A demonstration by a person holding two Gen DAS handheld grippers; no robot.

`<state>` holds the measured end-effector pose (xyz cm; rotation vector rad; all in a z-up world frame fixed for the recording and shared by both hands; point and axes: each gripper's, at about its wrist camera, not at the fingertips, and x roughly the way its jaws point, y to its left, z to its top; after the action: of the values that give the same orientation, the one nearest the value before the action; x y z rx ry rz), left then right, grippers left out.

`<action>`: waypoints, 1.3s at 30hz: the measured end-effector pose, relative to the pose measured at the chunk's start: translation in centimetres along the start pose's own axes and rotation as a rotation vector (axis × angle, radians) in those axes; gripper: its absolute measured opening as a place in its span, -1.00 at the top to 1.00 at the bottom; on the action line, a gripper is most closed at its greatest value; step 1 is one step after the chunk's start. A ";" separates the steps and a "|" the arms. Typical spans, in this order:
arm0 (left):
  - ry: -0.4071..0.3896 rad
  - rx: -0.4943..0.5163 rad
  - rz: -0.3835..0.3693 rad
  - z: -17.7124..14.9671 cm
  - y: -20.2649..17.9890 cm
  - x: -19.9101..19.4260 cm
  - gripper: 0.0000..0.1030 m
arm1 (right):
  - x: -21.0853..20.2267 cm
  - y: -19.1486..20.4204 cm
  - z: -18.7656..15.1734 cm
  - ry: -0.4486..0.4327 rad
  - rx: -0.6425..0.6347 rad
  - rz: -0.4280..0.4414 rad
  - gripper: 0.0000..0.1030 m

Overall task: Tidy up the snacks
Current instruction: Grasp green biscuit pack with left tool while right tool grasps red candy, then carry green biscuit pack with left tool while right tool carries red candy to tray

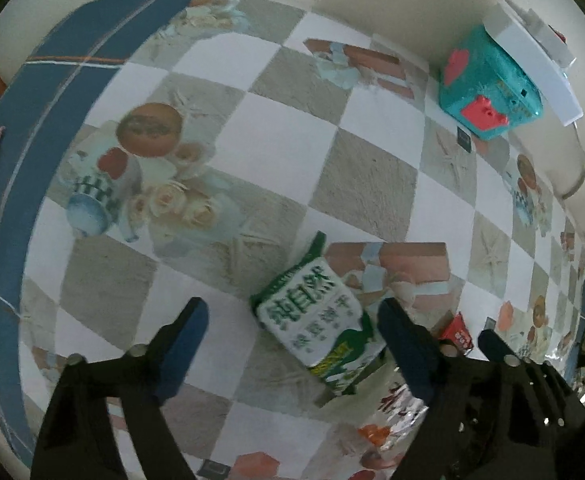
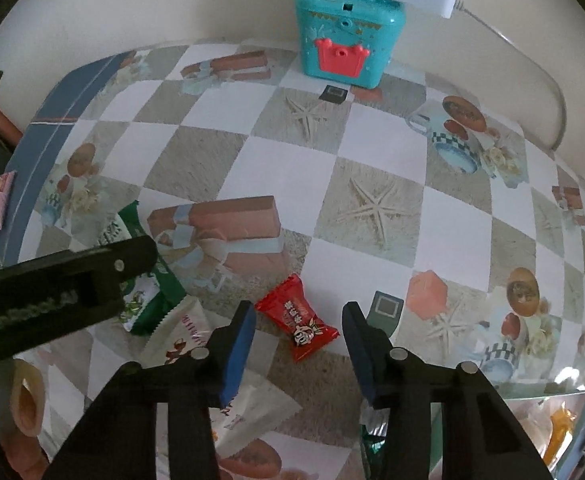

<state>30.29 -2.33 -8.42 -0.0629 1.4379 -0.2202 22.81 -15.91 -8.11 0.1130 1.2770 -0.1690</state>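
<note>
Your left hand-held gripper (image 1: 292,322): jaws apart, one green packet (image 1: 320,316) between, untouched. Your right hand-held gripper (image 2: 298,320): jaws apart around one red candy (image 2: 298,322) on near counter (image 2: 280,160). One teal box (image 2: 346,36) far.

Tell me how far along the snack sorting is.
Nothing looks sorted yet. In hand: left claw brackets the green-and-white packet, right claw straddles the red candy; neither packet is gripped. Left: both of those, plus the white packet on the checkered tablecloth.
</note>
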 end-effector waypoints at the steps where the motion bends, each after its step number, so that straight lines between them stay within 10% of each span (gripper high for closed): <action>1: 0.003 0.002 0.000 0.0 -0.2 0.1 -0.65 | 0.1 -0.1 0.0 0.002 0.000 0.003 0.14; 7: 0.004 0.035 0.009 -0.2 -1.7 0.4 -0.30 | 0.7 -0.1 -0.1 0.011 0.003 0.010 0.35; 28: -0.020 -0.074 0.069 -2.1 3.2 -1.0 -0.25 | -2.3 0.0 -2.0 -0.007 -0.003 0.013 0.58; 39: -0.048 -0.152 0.127 -8.6 6.6 -1.9 -0.20 | -5.2 0.3 -6.5 -0.036 0.041 0.017 0.58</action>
<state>22.30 5.29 -8.92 -0.1005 1.4032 -0.0052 15.32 -14.16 -5.00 0.1555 1.2363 -0.1816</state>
